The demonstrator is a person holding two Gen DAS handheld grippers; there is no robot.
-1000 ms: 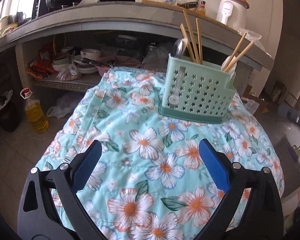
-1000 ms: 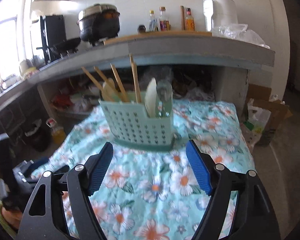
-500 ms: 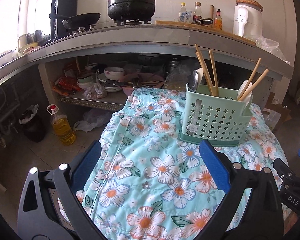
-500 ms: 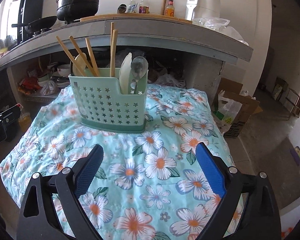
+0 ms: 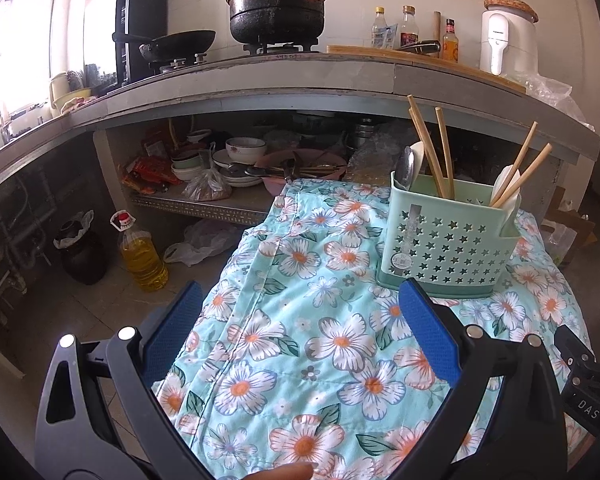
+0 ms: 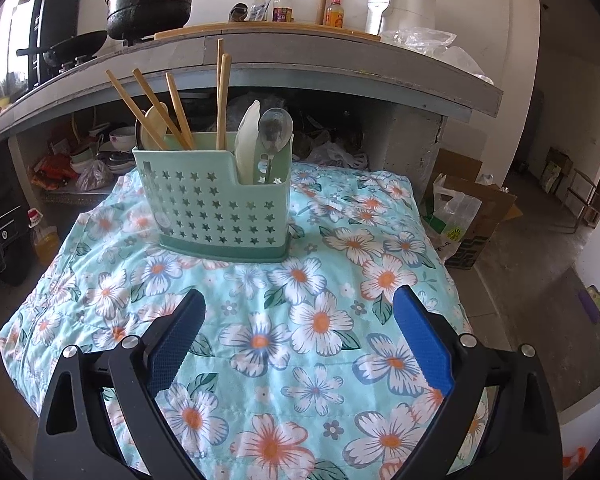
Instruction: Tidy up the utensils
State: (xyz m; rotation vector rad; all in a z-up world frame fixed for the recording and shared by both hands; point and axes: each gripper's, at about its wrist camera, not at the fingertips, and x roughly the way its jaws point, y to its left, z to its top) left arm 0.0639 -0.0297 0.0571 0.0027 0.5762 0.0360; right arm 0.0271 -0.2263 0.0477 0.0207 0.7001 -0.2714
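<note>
A mint-green utensil holder point(image 5: 448, 240) with star holes stands on the floral tablecloth point(image 5: 320, 320); it also shows in the right wrist view point(image 6: 216, 208). It holds several wooden chopsticks point(image 6: 172, 108), a metal spoon point(image 6: 275, 128) and white spoons point(image 6: 248, 136). My left gripper point(image 5: 300, 312) is open and empty, held back over the table's near left part. My right gripper point(image 6: 300, 320) is open and empty, above the cloth in front of the holder. No loose utensils show on the cloth.
A grey counter point(image 5: 260, 80) with a black pot point(image 5: 276, 8), wok, bottles and a white appliance point(image 5: 508, 36) runs behind. Dishes sit on the shelf below point(image 5: 240, 160). An oil bottle point(image 5: 140, 256) stands on the floor at left. A cardboard box and bags point(image 6: 472, 216) are at right.
Both grippers have drawn back and away from the holder, which now looks smaller and farther. Both stay open and empty.
</note>
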